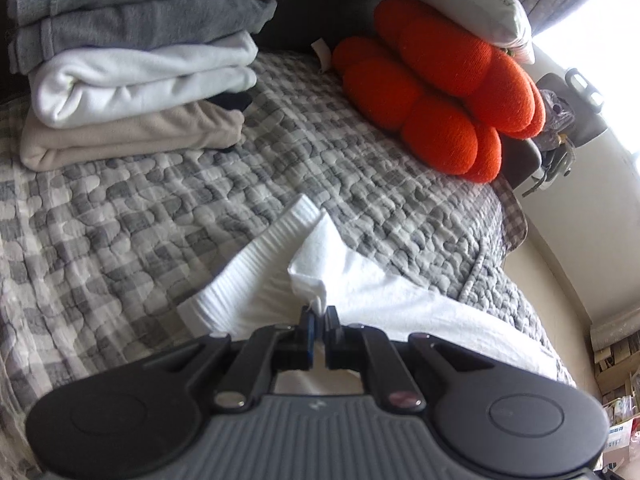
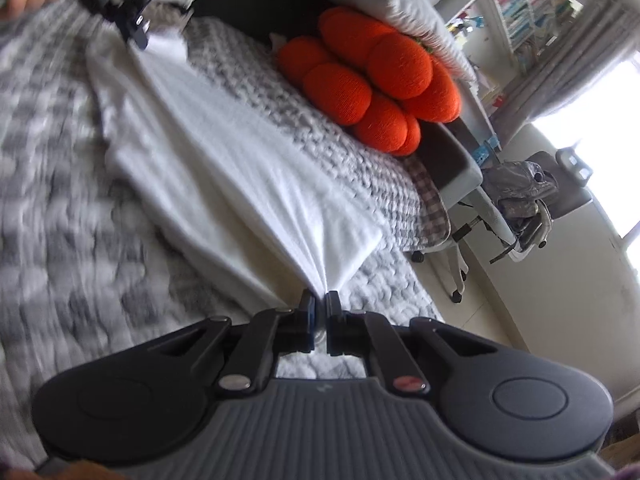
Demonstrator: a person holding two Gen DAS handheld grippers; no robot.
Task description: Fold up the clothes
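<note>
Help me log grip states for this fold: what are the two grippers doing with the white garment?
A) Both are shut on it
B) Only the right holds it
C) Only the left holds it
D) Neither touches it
A: the left gripper and right gripper each pinch bunched cloth of the white garment.

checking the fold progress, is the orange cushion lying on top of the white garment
No, the orange cushion sits on the quilt beside the white garment, apart from it.

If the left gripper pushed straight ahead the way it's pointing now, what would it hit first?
The left gripper is already shut on the white cloth garment, so that bunched fabric comes first. Beyond it lies the grey checked quilted bedspread; the orange knotted cushion sits farther right, probably off-line.
</note>
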